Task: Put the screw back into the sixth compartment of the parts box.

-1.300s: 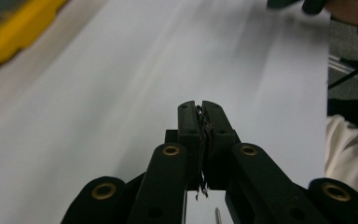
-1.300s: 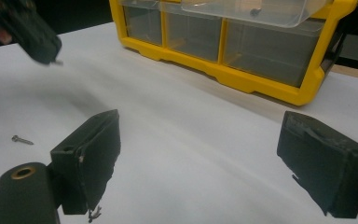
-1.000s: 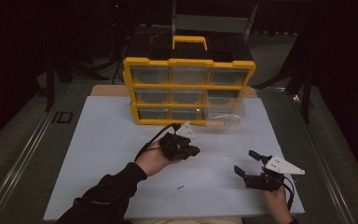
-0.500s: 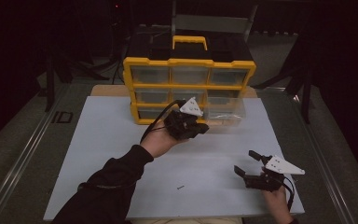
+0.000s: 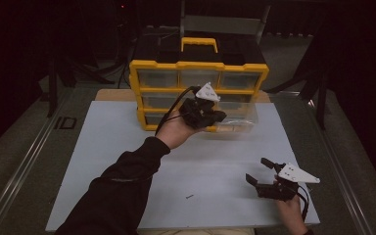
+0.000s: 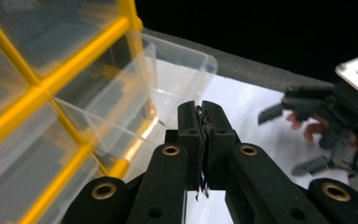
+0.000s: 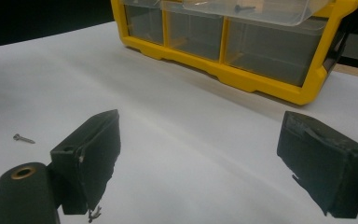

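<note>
A yellow organiser (image 5: 198, 64) with clear drawers stands at the back of the white table (image 5: 127, 161). Its lower right drawer (image 5: 240, 125) is pulled out. My left gripper (image 5: 219, 117) is held up in front of the organiser's middle row, above that drawer. In the left gripper view its jaws (image 6: 201, 135) are pressed together beside the open drawer (image 6: 168, 79), with nothing visible between the pads. My right gripper (image 5: 259, 170) rests low at the front right, and its jaws (image 7: 205, 163) stand wide apart over bare table. A small screw (image 7: 244, 7) lies in the open drawer.
Another small screw (image 5: 189, 197) lies loose on the table near the front edge, also seen as the screw (image 7: 23, 138) to the left of the right gripper's jaws. The organiser has a yellow carry handle (image 5: 199, 43) on top. Dark surroundings ring the table.
My left hand has lifted off the table and moved away from me and to the right, up to the organiser's front. The right gripper has stayed put.
</note>
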The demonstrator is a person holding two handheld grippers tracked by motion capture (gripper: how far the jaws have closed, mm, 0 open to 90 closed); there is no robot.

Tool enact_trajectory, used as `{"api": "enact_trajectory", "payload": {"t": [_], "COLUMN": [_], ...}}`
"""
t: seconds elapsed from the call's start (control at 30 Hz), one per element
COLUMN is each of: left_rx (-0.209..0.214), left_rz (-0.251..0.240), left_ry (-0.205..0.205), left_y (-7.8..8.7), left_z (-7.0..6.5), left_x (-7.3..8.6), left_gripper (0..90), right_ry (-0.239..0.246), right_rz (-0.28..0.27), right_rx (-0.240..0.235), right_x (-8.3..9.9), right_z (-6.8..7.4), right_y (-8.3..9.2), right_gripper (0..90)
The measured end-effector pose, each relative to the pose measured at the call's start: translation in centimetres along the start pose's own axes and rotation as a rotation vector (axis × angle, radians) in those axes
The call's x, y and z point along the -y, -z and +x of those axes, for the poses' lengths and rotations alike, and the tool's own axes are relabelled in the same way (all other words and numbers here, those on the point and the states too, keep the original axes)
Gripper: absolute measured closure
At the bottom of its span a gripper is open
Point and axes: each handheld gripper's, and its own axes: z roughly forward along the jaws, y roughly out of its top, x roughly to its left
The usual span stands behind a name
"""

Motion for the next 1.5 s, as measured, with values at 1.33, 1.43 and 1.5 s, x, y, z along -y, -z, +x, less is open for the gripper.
{"api": "enact_trajectory", "payload": {"t": [1.33, 1.43, 1.5], "left_rx": [-0.069, -0.066, -0.066], "left_rz": [0.221, 0.227, 0.234], "left_ry": [0.109, 0.122, 0.132], "left_y": [-8.9, -9.1, -9.1], "left_z": [3.3, 3.3, 3.5], "left_x": [-1.8, -1.7, -1.7], "left_gripper": [87.8, 87.7, 87.1], "right_ry": [-0.005, -0.005, -0.004], "right_rz": [-0.008, -0.006, -0.004], "right_rx": [-0.011, -0.015, -0.014], "right_x": [0.0, 0.0, 0.0], "right_z": [0.0, 0.0, 0.0], "right_y": [0.1, 0.1, 0.1], "right_gripper": [13.3, 13.3, 13.3]}}
